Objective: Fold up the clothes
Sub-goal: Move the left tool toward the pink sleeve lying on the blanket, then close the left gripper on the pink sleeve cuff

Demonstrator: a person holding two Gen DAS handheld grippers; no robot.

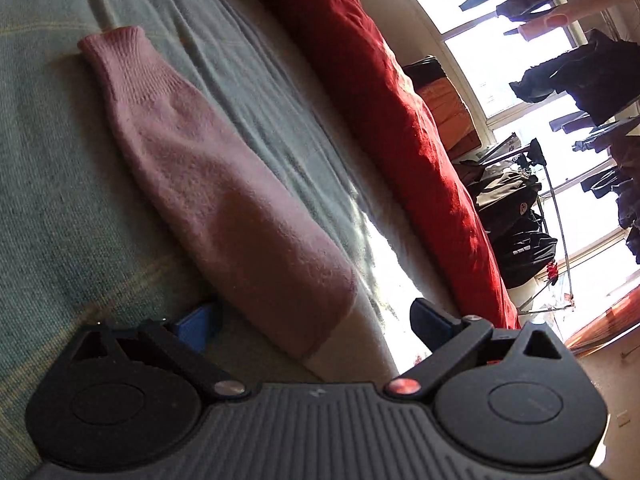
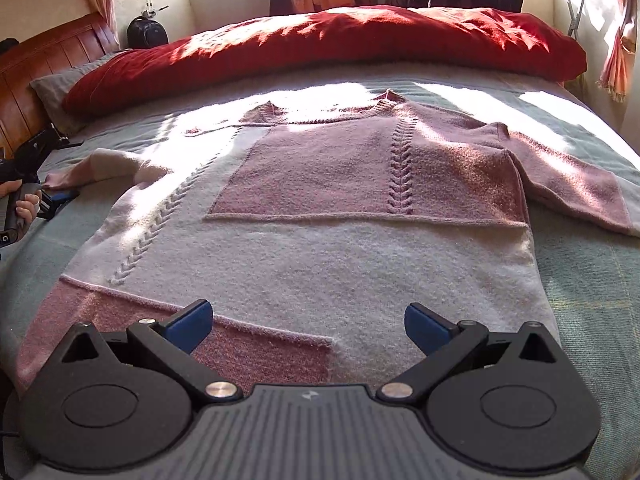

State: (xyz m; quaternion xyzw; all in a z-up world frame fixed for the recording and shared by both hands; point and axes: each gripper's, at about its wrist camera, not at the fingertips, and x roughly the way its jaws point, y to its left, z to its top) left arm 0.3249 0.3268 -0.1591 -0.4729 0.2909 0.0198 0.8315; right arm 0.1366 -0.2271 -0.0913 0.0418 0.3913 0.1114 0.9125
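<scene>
The pink-and-cream knitted sweater's left sleeve (image 1: 224, 184) stretches lengthwise straight ahead of the left hand-held gripper (image 1: 312, 326), jaws apart; right hand-held gripper (image 2: 308, 326) gapes at the hem.

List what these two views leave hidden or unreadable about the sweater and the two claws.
- Pink and cream knitted sweater: its hem middle, right wrist view, is covered by the right claw body.
- Its right sleeve cuff is cut off by the frame edge, right wrist view.
- Left claw: one blue fingertip is partly behind the pink left sleeve, so contact is unclear.
- Window scenery, left wrist view, is washed out by glare.
</scene>
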